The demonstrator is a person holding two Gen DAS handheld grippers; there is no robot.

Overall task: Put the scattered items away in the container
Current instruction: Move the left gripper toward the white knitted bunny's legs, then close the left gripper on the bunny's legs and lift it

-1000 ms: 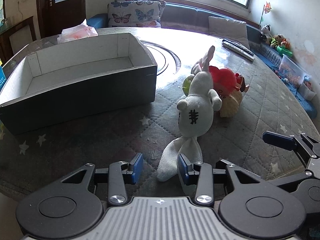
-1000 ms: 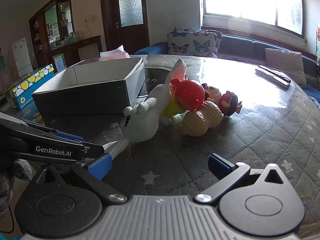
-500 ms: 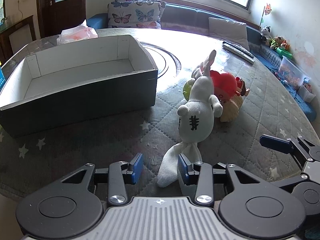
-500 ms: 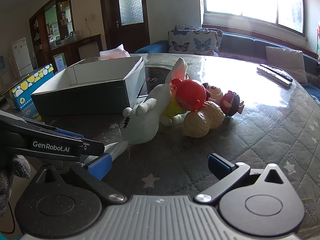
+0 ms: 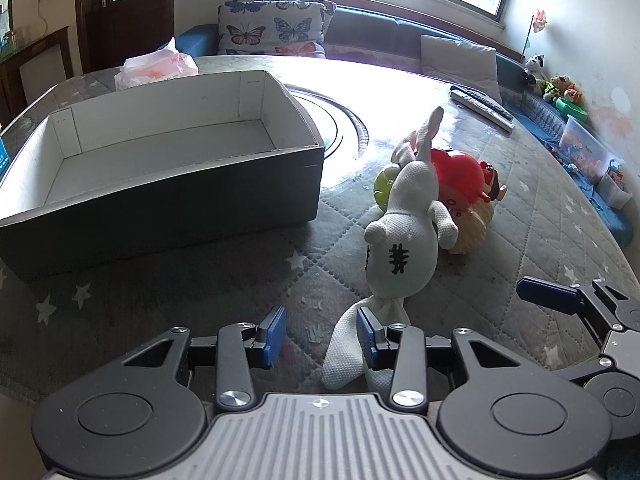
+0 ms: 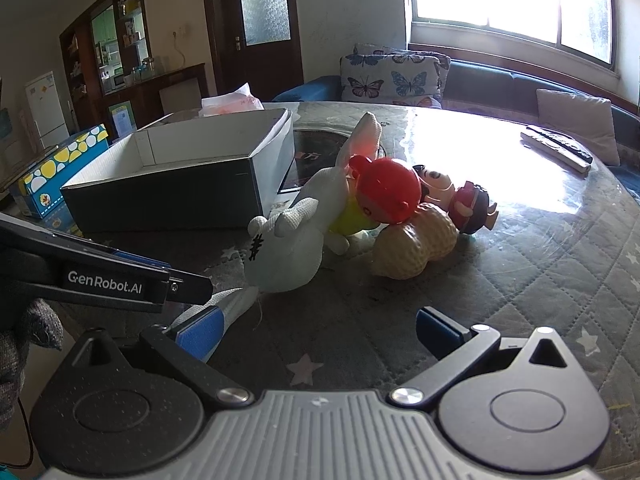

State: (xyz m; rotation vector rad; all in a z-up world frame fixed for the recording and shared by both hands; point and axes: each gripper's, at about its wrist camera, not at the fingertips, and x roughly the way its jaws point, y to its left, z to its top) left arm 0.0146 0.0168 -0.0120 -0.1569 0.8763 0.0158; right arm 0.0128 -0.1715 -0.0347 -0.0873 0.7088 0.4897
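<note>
Left gripper (image 5: 322, 336) low over the quilted desk (image 5: 160, 288), jaws spread; one leg of the white plush rabbit (image 5: 402, 248) lies between the blue pads, touching or just beside the right-hand pad, not pinched. Rabbit lies on its side, legs toward the left gripper, ears pointing away toward the middle of the desk, black stitched mark on its belly. Rabbit's upper body leans against a small heap of toys: red-headed doll (image 6: 386, 194) on top, peanut-shaped toy (image 6: 416, 242) beneath it on the desk, small dark-haired figure (image 6: 472, 208) just beyond, touching the peanut. Green-yellow part of the doll shows between rabbit and red head. Open grey box (image 5: 160, 168) with white lining stands on the desk to the left of the toys, near but apart from them; inside shows only bare lining. Right gripper (image 6: 316, 330) hovers above the desk on the rabbit's right side, jaws spread wide, nothing between them; its left pad sits close to the rabbit's legs. Contact there cannot be told. Remote controls (image 5: 482, 106) lie at the far right edge of the desk, well apart from the heap. Plastic bag (image 5: 156, 68) sits behind the box.
</note>
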